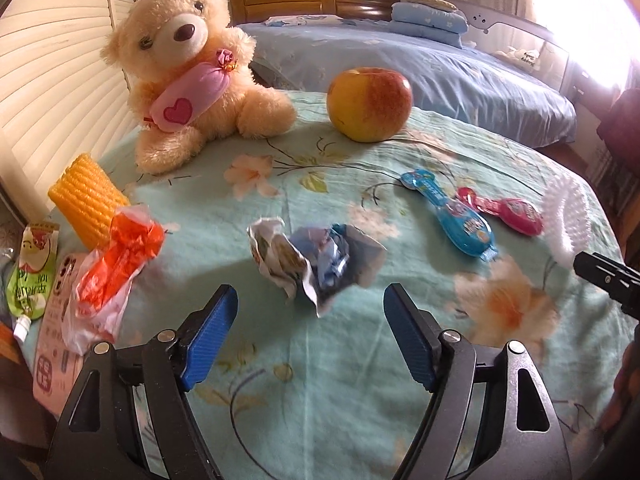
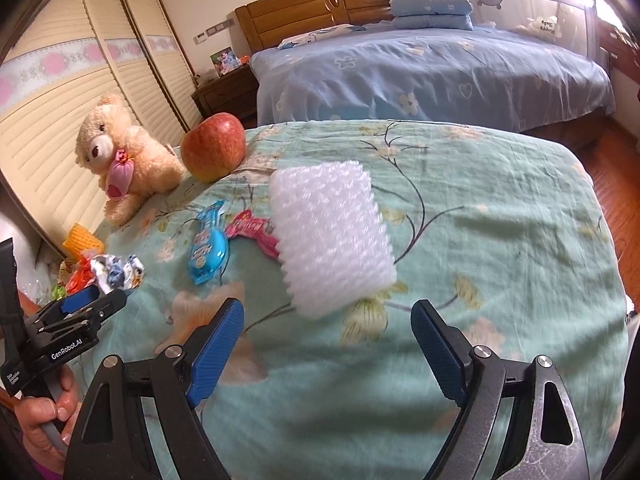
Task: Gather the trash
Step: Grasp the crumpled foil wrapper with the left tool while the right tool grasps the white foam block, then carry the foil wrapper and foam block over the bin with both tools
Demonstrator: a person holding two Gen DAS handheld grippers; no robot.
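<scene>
I see a green floral cloth point(image 2: 500, 240) covering the whole work surface, with a blue bed point(image 2: 432, 72) behind it. At its far left sit a teddy bear point(image 1: 188, 68) and, beside it, an apple point(image 1: 369, 104). The white foam netting point(image 2: 332, 240) lies just ahead of my right gripper point(image 2: 327, 332), whose jaws are spread wide and hold nothing. My left gripper point(image 1: 310, 312) is likewise open and empty, with the crumpled wrapper point(image 1: 312, 258) just ahead of its tips (slightly blurred). Left of that lies an orange-and-white plastic bag point(image 1: 114, 268), with yellow foam netting point(image 1: 86, 204) behind it. To the right, a blue candy packet point(image 1: 456, 216) and a pink one point(image 1: 504, 210) lie together.
</scene>
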